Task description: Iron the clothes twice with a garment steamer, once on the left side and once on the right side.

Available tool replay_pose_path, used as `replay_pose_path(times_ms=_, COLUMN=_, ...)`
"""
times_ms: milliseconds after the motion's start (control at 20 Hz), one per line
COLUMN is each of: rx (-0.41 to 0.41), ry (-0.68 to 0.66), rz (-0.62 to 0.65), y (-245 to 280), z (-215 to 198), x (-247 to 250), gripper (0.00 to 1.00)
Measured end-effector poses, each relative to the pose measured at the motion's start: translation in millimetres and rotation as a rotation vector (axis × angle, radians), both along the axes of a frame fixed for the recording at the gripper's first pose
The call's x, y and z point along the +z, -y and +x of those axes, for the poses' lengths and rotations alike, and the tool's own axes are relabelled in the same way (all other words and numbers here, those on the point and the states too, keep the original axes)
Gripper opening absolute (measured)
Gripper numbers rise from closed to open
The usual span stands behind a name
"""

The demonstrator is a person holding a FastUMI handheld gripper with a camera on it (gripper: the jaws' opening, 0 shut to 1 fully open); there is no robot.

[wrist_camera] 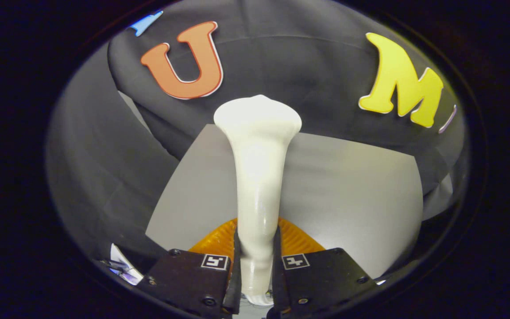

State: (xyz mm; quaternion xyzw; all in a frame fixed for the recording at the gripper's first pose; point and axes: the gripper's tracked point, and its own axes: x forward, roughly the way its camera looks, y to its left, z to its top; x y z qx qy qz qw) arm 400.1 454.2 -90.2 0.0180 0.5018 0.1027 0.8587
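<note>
My tongs are pinching the white steamer by its thin handle, one finger pressing on each side. The steamer sticks out ahead of my fingers, and its wide head points away from me. Under it is a grey bench, whose far edge meets the black cloth wall. Something orange with ridges lies just under my fingers.

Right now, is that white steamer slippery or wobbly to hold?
Probably a bit slippery: the steamer looks smooth and glossy. It seems stiff, keeping its shape while the gripper fingers press its narrow handle from both sides. The wider head, far beyond the fingers, may make it top-heavy and apt to swing.
</note>
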Motion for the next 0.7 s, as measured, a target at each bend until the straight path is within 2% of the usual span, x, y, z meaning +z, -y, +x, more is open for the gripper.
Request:
replay_pose_path(times_ms=300, rx=0.043, ry=0.067, rz=0.111, y=27, z=-63, x=44, gripper=0.31)
replay_pose_path(times_ms=700, rx=0.086, ry=0.278, rz=0.198, y=89, z=-152, x=125, gripper=0.31)
